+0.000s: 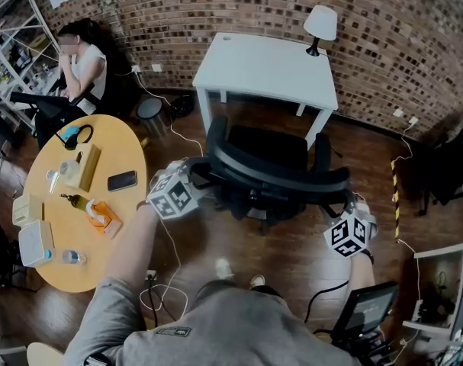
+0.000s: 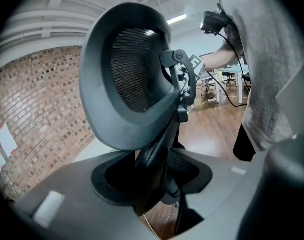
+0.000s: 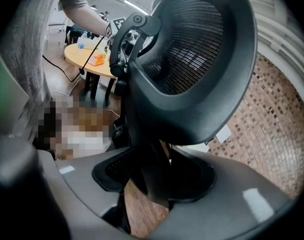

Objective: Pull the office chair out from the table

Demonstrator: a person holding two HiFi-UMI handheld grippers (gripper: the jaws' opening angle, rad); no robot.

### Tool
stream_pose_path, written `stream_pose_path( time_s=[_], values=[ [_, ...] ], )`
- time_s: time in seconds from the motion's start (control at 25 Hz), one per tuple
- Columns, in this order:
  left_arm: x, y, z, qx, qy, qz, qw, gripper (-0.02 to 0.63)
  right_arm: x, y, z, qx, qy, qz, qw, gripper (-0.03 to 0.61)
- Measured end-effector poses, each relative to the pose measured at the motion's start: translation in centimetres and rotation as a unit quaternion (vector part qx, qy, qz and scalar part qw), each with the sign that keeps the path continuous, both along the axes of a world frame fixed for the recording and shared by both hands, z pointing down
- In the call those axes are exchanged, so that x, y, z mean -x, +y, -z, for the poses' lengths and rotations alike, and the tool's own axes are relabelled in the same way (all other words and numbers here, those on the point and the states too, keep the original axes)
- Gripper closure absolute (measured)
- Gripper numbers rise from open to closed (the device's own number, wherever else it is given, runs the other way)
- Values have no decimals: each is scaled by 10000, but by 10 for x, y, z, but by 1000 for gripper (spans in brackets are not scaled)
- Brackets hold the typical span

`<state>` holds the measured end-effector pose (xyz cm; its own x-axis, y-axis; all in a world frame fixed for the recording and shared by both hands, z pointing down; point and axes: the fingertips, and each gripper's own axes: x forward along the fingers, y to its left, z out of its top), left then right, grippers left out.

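Though unclear overhead, office chair point(image 2: 150, 176) within both jaws.

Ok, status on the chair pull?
Left gripper, right gripper both shut on office chair backrest. Seat just before white table. Round table close left, white cable on floor beside.

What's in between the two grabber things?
The curved black backrest of the office chair. In the head view it runs from the left gripper to the right gripper, each clamped on one end.

round wooden table point(image 1: 120, 139) with phone point(image 1: 122, 180), seated person point(image 1: 86, 59), white lamp point(image 1: 320, 25), brick wall point(image 1: 239, 6)
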<state>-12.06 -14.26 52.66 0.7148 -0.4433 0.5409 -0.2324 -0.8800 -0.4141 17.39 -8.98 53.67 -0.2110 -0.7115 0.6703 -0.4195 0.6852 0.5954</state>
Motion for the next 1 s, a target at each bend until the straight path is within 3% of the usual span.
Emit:
stream_pose_path(
  time_s=[0.52, 1.0],
  values=[
    [-13, 67, 4, 166, 24, 366, 9992, 405, -14, 58, 5, -98, -133, 358, 9992, 344],
    [-14, 120, 10, 73, 240, 171, 9995, 410, -15, 107, 5, -5, -87, 153, 9998, 336]
  ],
)
